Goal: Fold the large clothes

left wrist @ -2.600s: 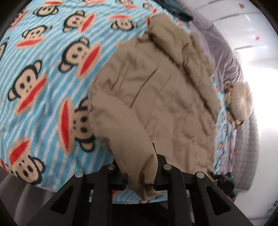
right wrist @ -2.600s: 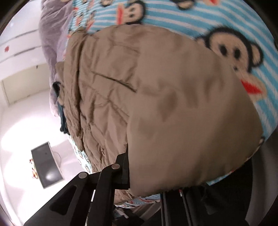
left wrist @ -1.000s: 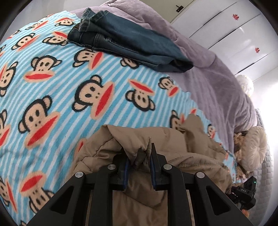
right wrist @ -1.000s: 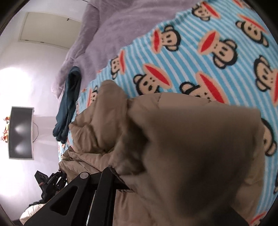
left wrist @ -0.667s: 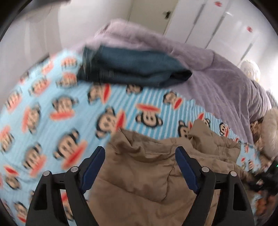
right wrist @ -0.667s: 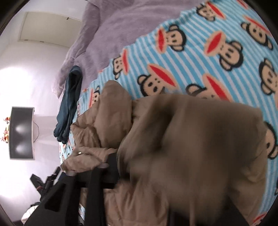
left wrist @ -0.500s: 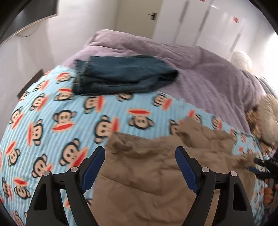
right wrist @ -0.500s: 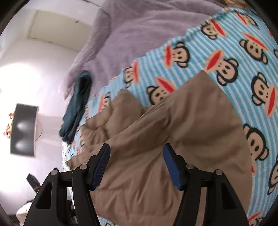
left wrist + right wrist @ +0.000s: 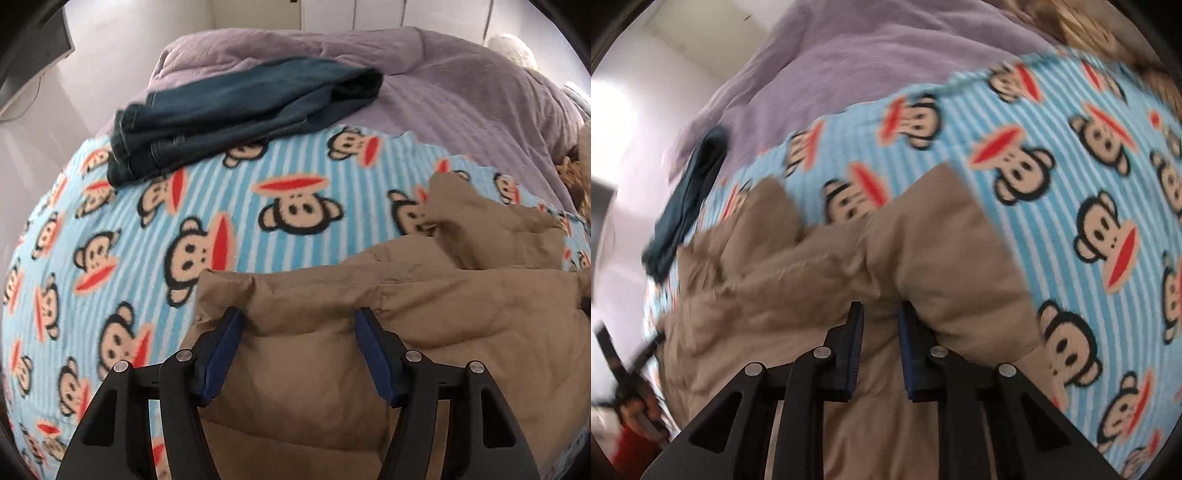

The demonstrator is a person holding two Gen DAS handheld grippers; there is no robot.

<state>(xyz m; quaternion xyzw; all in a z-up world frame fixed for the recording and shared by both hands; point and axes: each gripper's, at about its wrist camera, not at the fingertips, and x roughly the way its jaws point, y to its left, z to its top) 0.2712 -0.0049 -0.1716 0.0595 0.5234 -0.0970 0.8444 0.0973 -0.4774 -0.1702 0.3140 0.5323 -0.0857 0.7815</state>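
Looking along the left hand-held gripper (image 9: 298, 322) in the left wrist view: its two blue-padded fingers (image 9: 224, 341) stand wide apart and grip nothing. They hover over the near folded edge of the puffy tan quilted jacket (image 9: 388, 332), which fills the lower centre and lower right of the frame; whether the pads touch the fabric cannot be told. The jacket lies on a light-blue striped fleece blanket with cartoon monkey faces (image 9: 110, 236) that covers the left and centre. A folded pair of dark blue jeans (image 9: 236, 110) sits in the upper centre, well apart from the jacket, straddling the far edge of the blanket and a lilac quilted bedspread (image 9: 461, 96) along the upper right.

Right wrist view, somewhat blurred: the right hand-held gripper (image 9: 881, 314) shows a narrow gap between its fingers (image 9: 855, 336), with no fabric pinched between them. It is poised above the tan jacket (image 9: 812, 295), which occupies the lower left and centre. The monkey blanket (image 9: 1071, 184) runs down the right side, the lilac bedspread (image 9: 868, 48) crosses the top, and the jeans (image 9: 690, 195) appear edge-on at the left.
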